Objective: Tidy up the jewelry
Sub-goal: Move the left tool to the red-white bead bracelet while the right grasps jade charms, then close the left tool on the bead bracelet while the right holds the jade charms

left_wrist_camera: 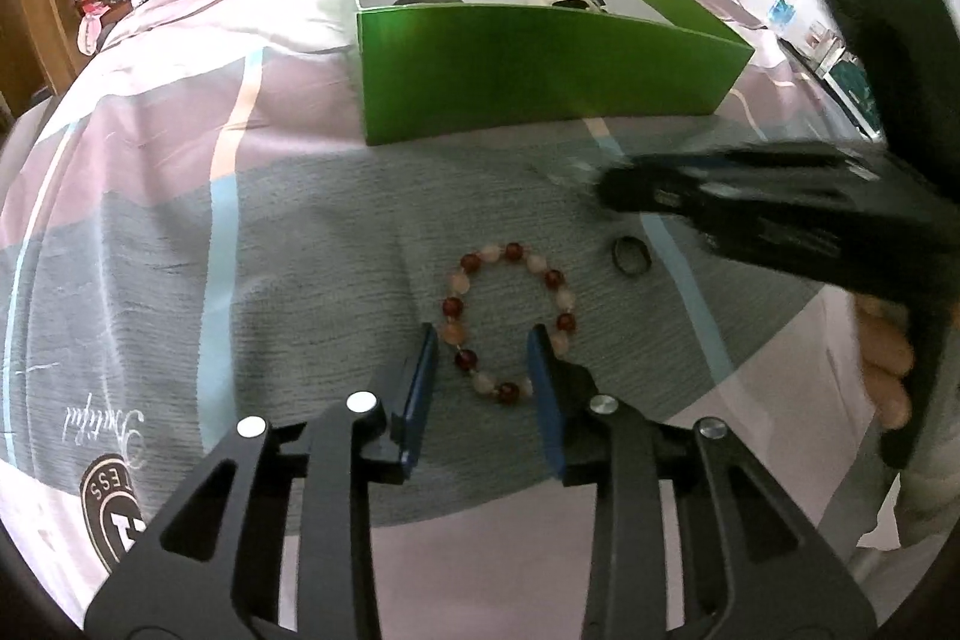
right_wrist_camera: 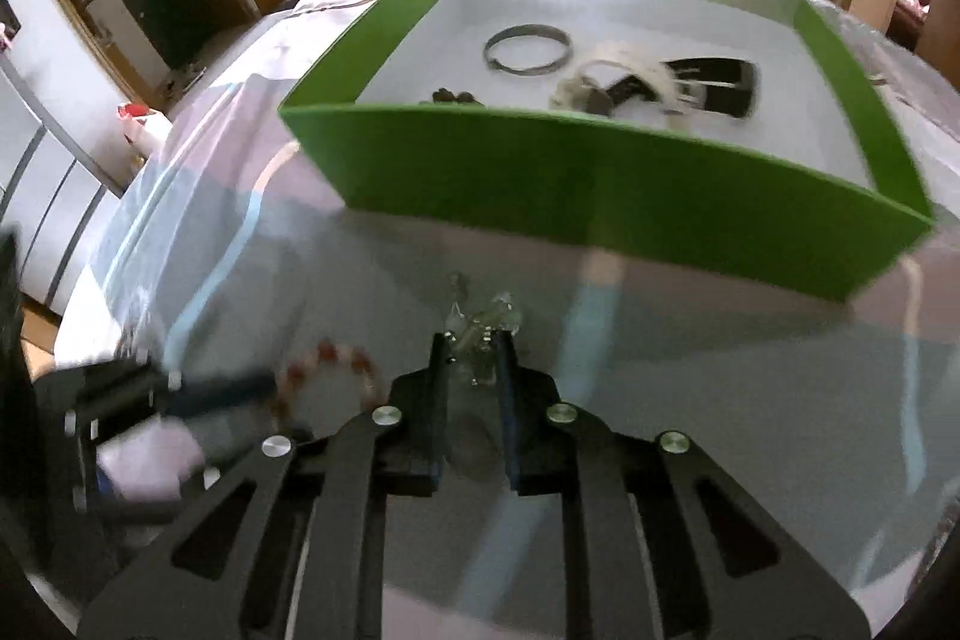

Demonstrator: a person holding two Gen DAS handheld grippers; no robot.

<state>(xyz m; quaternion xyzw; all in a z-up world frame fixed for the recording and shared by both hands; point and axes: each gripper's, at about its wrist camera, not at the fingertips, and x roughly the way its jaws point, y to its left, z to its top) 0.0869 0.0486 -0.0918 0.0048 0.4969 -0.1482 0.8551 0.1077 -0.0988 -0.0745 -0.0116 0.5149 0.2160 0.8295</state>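
A bracelet of red and pale beads (left_wrist_camera: 510, 316) lies on the grey patch of the bedspread. My left gripper (left_wrist_camera: 483, 340) stands open over its near part, with a few beads between the fingers and no pad pressing on them. A small dark ring (left_wrist_camera: 630, 256) lies to the bracelet's right. My right gripper (right_wrist_camera: 474, 343) is shut on a small clear crystal piece (right_wrist_camera: 483, 325), just above the cloth in front of the green box (right_wrist_camera: 600, 178). In the left wrist view the right gripper (left_wrist_camera: 606, 187) is a dark blur beyond the ring.
The green box (left_wrist_camera: 540, 64) stands open on the bed and holds a metal bangle (right_wrist_camera: 527, 49), a white strap piece (right_wrist_camera: 618, 70), a black piece (right_wrist_camera: 720, 85) and dark beads (right_wrist_camera: 453, 95). A person's hand (left_wrist_camera: 882, 358) grips the right handle. Chairs and furniture stand behind.
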